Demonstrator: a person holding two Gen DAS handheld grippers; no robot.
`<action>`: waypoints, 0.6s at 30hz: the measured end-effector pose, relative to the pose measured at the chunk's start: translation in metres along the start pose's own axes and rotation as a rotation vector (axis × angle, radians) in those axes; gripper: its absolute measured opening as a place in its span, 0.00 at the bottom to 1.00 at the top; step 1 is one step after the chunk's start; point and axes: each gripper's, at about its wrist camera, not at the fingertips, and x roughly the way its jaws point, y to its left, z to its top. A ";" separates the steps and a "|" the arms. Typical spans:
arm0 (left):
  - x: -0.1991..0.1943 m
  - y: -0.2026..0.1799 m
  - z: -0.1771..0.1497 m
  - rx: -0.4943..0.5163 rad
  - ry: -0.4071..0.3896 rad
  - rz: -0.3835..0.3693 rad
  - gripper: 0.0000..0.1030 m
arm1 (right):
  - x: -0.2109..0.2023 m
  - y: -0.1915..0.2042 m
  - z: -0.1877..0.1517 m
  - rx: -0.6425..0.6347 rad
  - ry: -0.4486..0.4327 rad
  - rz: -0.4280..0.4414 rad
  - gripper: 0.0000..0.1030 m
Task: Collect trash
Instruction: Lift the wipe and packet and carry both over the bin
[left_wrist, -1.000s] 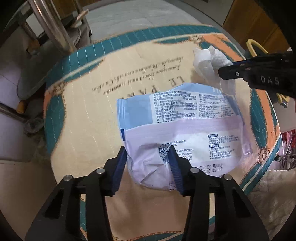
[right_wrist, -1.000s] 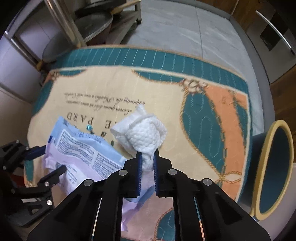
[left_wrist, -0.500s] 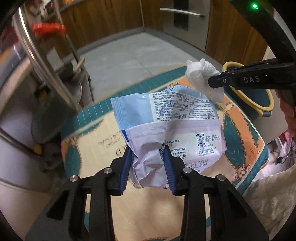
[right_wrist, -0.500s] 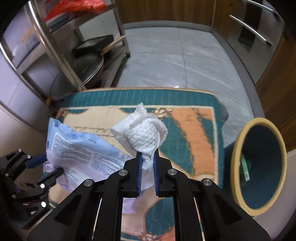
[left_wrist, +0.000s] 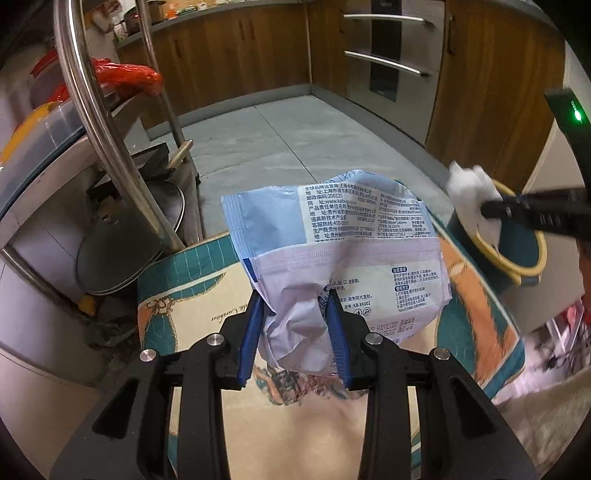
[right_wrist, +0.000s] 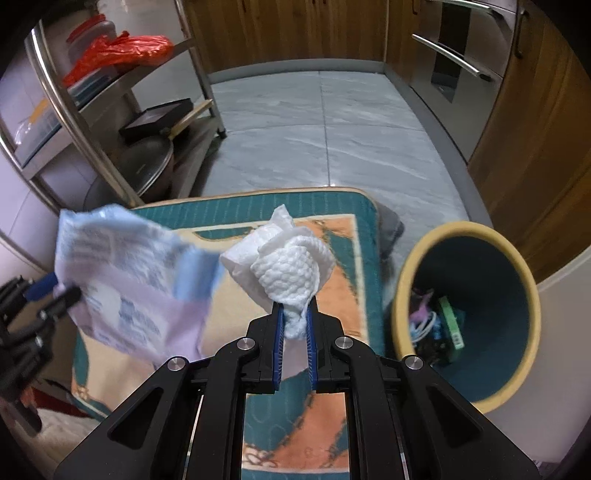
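Both sets of fingers are clamped on trash: the right gripper (right_wrist: 294, 317) pinches a crumpled white paper towel wad (right_wrist: 286, 266) almost shut, while the left gripper (left_wrist: 294, 308) squeezes the bottom of a crinkly blue-and-lavender plastic wipes wrapper (left_wrist: 332, 243). Both are held up above the teal-and-orange patterned mat (right_wrist: 332, 236). Next I'd swing the wad over the teal bin with a yellow rim (right_wrist: 469, 317) to the right, get fully past the rim, then let go. The wrapper's floppy, so drop it from low.

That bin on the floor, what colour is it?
Teal bin with a yellow rim; right wrist view shows it best.
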 end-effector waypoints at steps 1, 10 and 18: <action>-0.001 -0.001 0.002 -0.004 -0.006 -0.002 0.33 | -0.002 -0.003 -0.001 -0.001 -0.001 -0.005 0.11; 0.002 -0.023 0.017 -0.012 -0.031 -0.051 0.33 | -0.013 -0.030 -0.008 0.019 -0.022 -0.035 0.11; 0.006 -0.042 0.025 0.009 -0.038 -0.072 0.33 | -0.016 -0.055 -0.013 0.054 -0.025 -0.067 0.11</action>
